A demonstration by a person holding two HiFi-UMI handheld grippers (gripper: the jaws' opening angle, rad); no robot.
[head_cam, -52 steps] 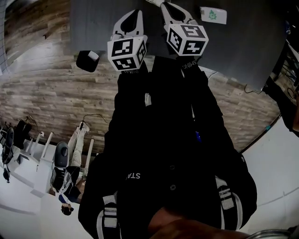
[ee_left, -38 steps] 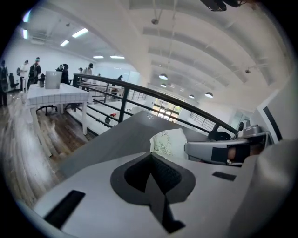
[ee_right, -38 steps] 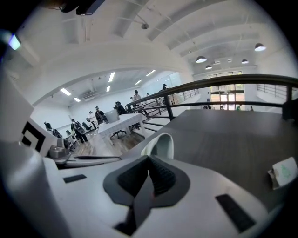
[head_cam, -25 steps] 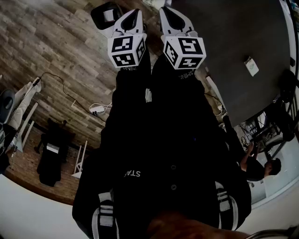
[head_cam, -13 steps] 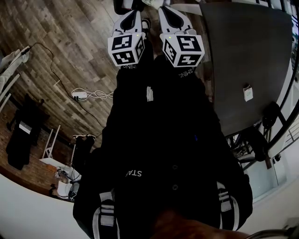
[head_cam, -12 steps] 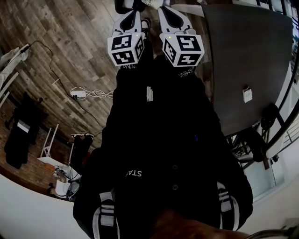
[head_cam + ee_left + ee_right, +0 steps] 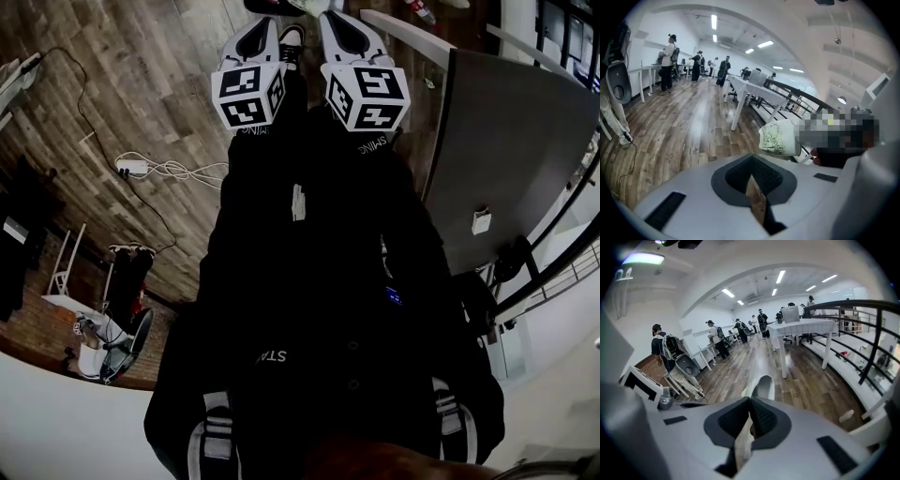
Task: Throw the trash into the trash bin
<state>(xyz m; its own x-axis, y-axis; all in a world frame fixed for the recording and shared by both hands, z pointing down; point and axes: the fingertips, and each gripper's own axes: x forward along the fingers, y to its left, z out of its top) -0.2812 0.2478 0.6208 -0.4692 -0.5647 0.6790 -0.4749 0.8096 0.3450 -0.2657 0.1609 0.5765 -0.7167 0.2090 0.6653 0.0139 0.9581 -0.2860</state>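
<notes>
Jaws shut, empty, on left gripper (image 7: 751, 176); clamped on white paper cup (image 7: 780, 137) at right gripper (image 7: 751, 411); green print visible only from left gripper view.

White cup (image 7: 780, 138), green leafy print.

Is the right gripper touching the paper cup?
Touching. In the right gripper view, the right gripper pinches the wall of the paper cup between its jaws.
</notes>
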